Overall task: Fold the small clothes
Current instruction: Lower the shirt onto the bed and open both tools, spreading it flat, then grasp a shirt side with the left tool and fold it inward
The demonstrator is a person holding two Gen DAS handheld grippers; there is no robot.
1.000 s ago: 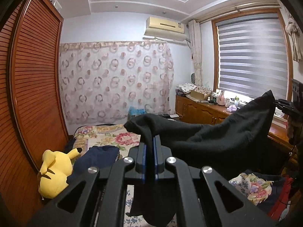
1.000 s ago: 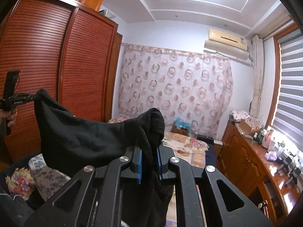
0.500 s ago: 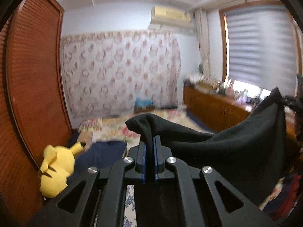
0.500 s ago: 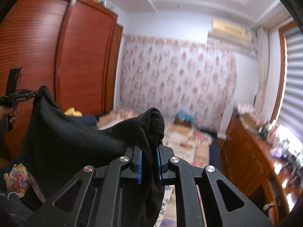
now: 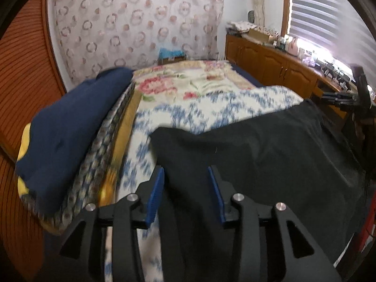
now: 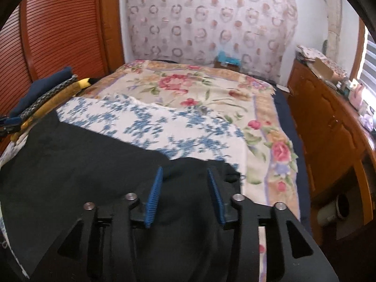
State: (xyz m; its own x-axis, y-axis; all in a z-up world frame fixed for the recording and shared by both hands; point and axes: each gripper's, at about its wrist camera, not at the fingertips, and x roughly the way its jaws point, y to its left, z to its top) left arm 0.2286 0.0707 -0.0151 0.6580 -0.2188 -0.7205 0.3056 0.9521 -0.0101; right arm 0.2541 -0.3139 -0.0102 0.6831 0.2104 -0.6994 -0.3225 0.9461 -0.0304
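A black garment (image 5: 270, 155) lies spread flat on the blue-and-white patterned cloth (image 5: 211, 108) on the bed. My left gripper (image 5: 185, 174) is open, its blue pads apart, over the garment's left corner. My right gripper (image 6: 184, 172) is open over the garment's right corner (image 6: 199, 164); the garment stretches left across that view (image 6: 82, 164). The right gripper also shows at the far right of the left wrist view (image 5: 347, 96).
A stack of folded clothes topped by a navy piece (image 5: 70, 122) sits at the bed's left, by the red-brown wardrobe (image 6: 58, 28). A floral bedspread (image 6: 188, 87) covers the far bed. Wooden cabinets (image 6: 329, 122) with clutter run along the right.
Both grippers came down from holding the garment stretched in the air to the bed. Both opened and let go; the garment now lies flat.
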